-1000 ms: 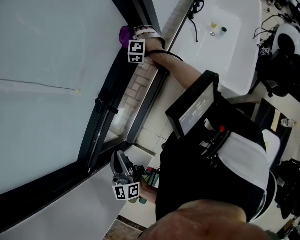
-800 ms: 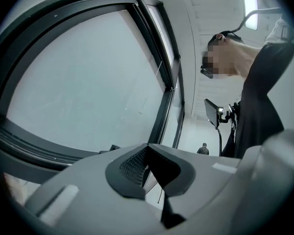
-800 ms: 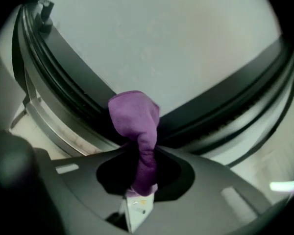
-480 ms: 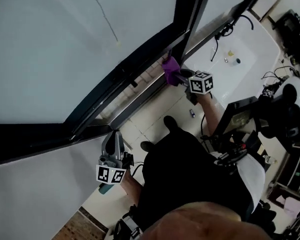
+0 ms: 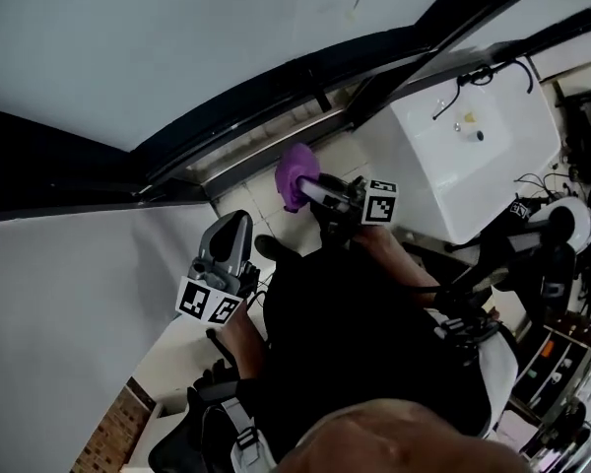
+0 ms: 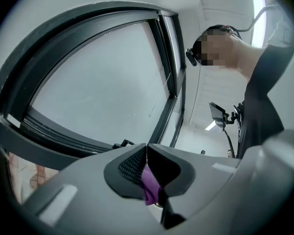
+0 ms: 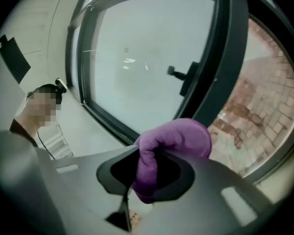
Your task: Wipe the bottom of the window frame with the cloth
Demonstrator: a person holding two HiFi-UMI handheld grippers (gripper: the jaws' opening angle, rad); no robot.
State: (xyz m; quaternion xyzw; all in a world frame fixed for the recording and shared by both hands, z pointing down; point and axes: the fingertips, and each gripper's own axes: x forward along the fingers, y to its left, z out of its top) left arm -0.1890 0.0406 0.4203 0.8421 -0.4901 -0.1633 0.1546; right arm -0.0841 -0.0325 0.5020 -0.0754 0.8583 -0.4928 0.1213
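Gripping the cloth (image 5: 294, 170) in clamped jaws, right gripper (image 5: 310, 187) hovers below the frame (image 5: 266, 92); left gripper (image 5: 232, 231) idles, jaws together. Next, likely: press cloth onto frame at 12 o'clock.

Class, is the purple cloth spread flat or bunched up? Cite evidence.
Bunched: the purple cloth bulges as a rounded wad from the shut right claw.

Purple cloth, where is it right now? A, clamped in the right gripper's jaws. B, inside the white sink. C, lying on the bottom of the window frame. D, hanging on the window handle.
A: in the right gripper view the purple cloth bulges out from between the jaws of the right gripper, which are shut on it.
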